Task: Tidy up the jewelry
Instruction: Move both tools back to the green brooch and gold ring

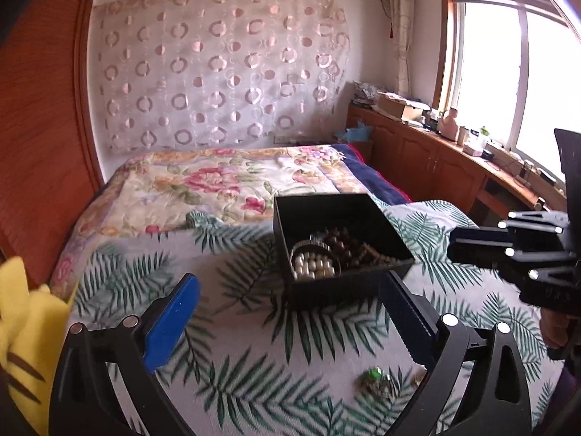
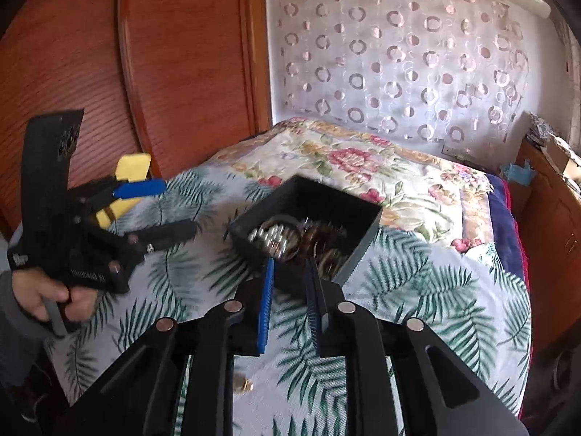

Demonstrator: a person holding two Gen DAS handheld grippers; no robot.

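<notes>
A black open box [image 1: 366, 214] stands on the fern-print bedspread and holds a pearl bracelet [image 1: 314, 267] and dark brown beads [image 1: 354, 245]; it also shows in the right wrist view [image 2: 359, 243]. My left gripper [image 1: 290, 290] is open and empty, just in front of the box. A green jewelled piece [image 1: 376, 381] and a small gold piece [image 1: 419, 378] lie loose on the spread between its fingers. My right gripper [image 2: 290, 269] is narrowly open and empty, its tips at the box's near edge. The gold piece [image 2: 243, 385] lies under it.
A yellow plush toy [image 1: 25, 327] lies at the left of the bed. A floral quilt [image 1: 225, 178] covers the far half. A wooden wardrobe [image 2: 163, 72] stands left, and a wooden counter with clutter [image 1: 454, 145] runs under the window at right.
</notes>
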